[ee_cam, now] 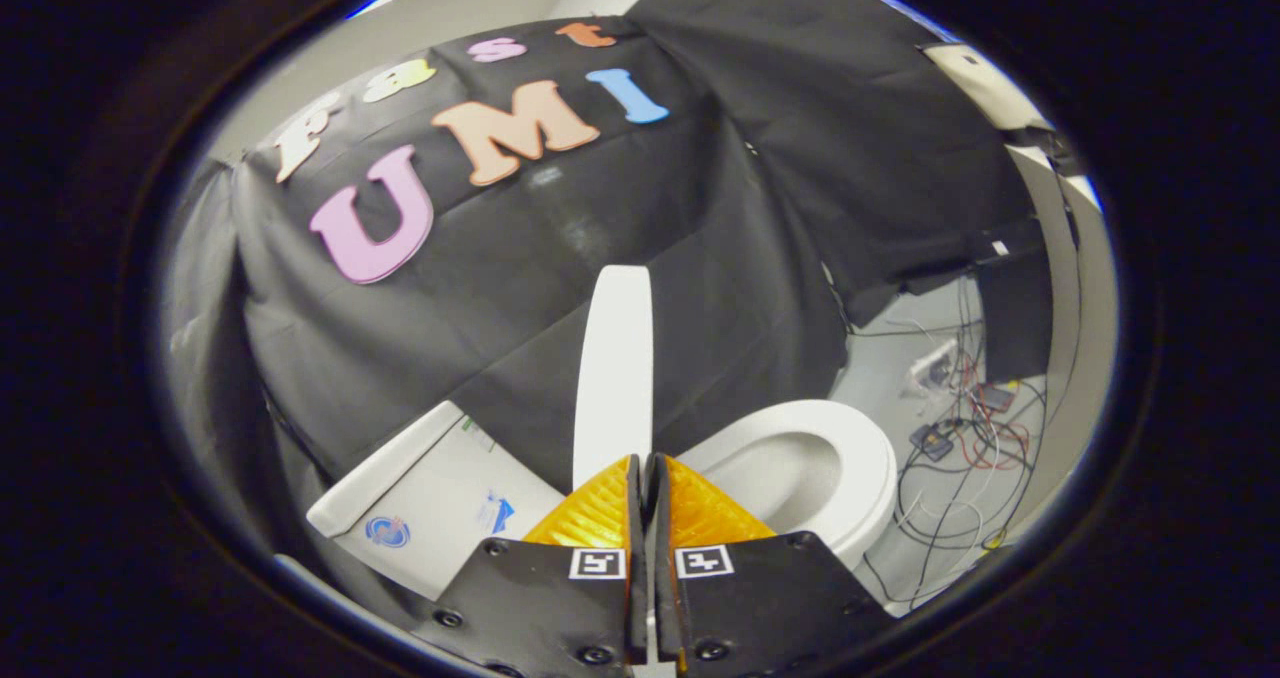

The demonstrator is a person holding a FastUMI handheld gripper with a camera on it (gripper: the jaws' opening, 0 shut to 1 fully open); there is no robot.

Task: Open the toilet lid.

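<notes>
The gripper [645, 478] clamps both fingers on the edge of the toilet lid [613, 368], which stands raised on edge, rising at twelve o'clock from the fingertips. The toilet seat [870, 458] and open bowl lie at two o'clock of the fingers; the tank [430, 498] sits at nine o'clock. Loose wires [960, 448] trail on the floor beyond the seat.

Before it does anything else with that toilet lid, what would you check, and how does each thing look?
1. Lid raised, edge-on, just ahead of the gripper: ok.
2. Fingers pressed on the lid's edge: cannot tell; they look closed together.
3. Lid leaning back on the tank: cannot tell.
4. Seat down, bowl uncovered: ok.
5. Cables on the floor lie beyond the seat, away from the lid: ok.
</notes>
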